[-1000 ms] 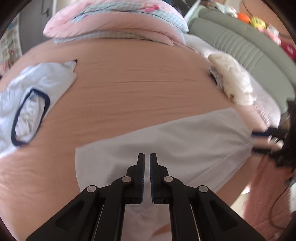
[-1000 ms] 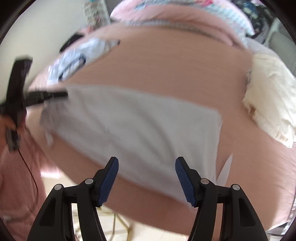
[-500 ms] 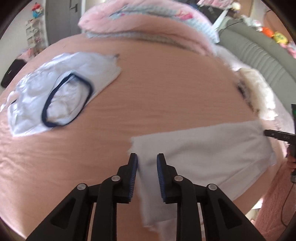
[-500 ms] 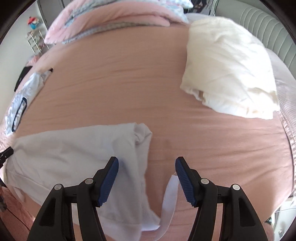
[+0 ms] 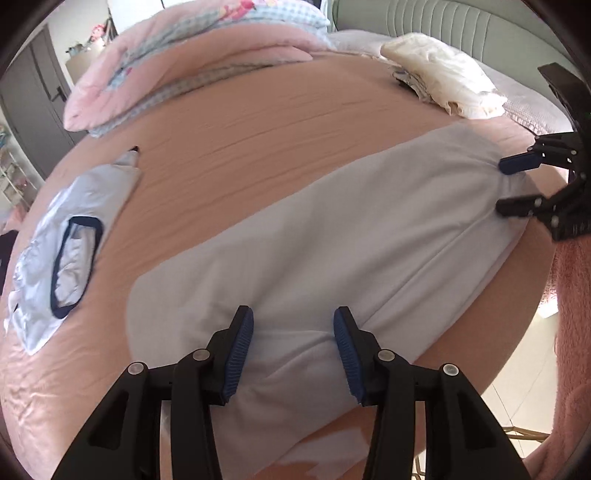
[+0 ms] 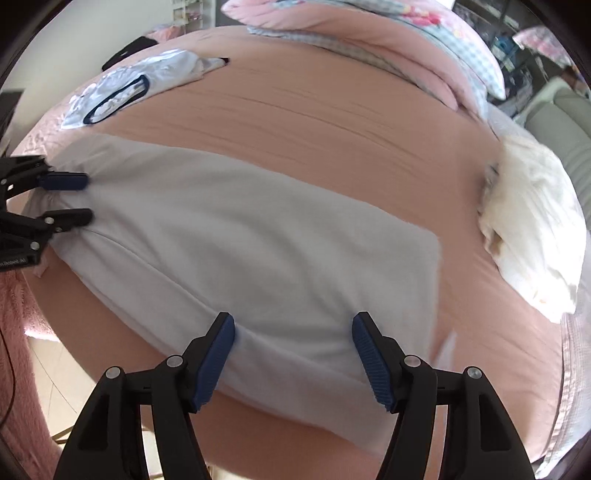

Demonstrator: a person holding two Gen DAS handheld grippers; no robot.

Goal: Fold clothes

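Note:
A pale grey-white garment (image 5: pixel 332 240) lies folded in a long strip across the near edge of the pink bed (image 5: pixel 258 122); it also shows in the right wrist view (image 6: pixel 240 236). My left gripper (image 5: pixel 293 317) is open over its left end, its jaws wide apart above the cloth. My right gripper (image 6: pixel 293 325) is open over the other end. Each gripper shows in the other's view, the right one (image 5: pixel 506 184) and the left one (image 6: pixel 83 199), open at the cloth's ends.
A light blue shirt with a dark collar (image 5: pixel 70 236) lies at the far left of the bed. A cream folded garment (image 5: pixel 443 77) lies at the far right. A pink and checked duvet (image 5: pixel 192 55) is piled at the back. A green headboard (image 5: pixel 461 33) stands behind.
My left gripper, shut a second ago, has opened wide and let go of the grey-white garment. The garment now lies as a flat strip on the bed. Both grippers hover at its ends.

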